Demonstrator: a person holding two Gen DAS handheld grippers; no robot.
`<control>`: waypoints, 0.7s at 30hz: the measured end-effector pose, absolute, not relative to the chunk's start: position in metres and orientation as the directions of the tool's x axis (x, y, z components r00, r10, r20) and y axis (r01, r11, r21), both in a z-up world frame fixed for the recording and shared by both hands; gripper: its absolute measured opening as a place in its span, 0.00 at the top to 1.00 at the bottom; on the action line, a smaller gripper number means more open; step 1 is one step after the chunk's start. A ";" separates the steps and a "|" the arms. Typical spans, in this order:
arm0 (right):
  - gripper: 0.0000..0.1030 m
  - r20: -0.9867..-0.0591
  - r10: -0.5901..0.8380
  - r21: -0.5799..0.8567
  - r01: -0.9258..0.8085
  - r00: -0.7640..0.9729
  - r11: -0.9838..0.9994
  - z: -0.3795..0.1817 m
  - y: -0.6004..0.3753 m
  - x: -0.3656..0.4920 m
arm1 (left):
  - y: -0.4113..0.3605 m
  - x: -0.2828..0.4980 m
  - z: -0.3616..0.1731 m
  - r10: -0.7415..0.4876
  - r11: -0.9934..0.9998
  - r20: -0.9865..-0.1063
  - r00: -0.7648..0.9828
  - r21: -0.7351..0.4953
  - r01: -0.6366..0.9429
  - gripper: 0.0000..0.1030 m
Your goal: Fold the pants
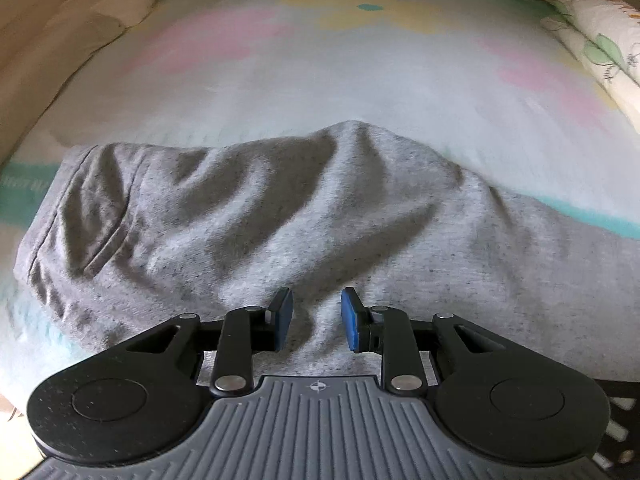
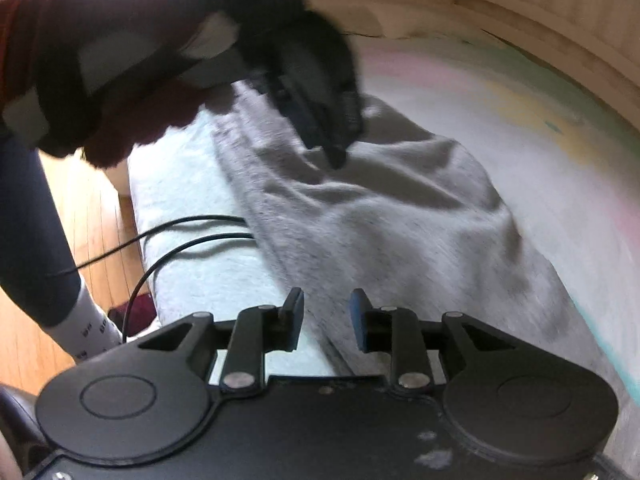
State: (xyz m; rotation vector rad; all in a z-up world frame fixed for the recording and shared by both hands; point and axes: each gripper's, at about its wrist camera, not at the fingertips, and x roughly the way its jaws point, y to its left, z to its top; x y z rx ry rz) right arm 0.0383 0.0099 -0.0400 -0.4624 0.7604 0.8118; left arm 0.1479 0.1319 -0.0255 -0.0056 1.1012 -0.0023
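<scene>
Grey marl pants (image 1: 248, 216) lie rumpled on a pastel bed sheet (image 1: 360, 76). My left gripper (image 1: 316, 320) is open just above the cloth near its close edge, with a fabric ridge between its blue pads. In the right wrist view the pants (image 2: 380, 216) run away along the bed's left edge. My right gripper (image 2: 326, 318) is open over the pants' near edge, holding nothing. The left gripper (image 2: 320, 136) shows there too, held in a gloved hand over the far part of the pants.
A folded flowered blanket (image 1: 596, 40) lies at the bed's far right. Wooden bed walls (image 2: 540, 28) rise behind. Two black cables (image 2: 180, 236) cross the sheet's left edge, above wooden floor (image 2: 92, 216). The person's leg (image 2: 36, 240) stands at the left.
</scene>
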 end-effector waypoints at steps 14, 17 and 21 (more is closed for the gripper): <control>0.80 -0.780 0.443 -0.122 -0.801 0.443 0.586 -0.057 0.035 0.034 | 0.125 0.145 -0.023 0.000 1.000 -0.883 0.469 0.010 0.020 0.75; 0.69 -0.766 0.486 -0.044 -0.789 0.421 0.613 -0.049 0.027 0.038 | 0.117 0.143 -0.023 -0.001 0.999 -0.879 0.477 0.022 0.042 0.75; 0.69 -0.730 0.544 0.149 -0.681 0.414 0.717 -0.033 -0.005 0.056 | 0.109 0.140 -0.031 0.007 0.998 -0.883 0.470 0.039 0.057 0.75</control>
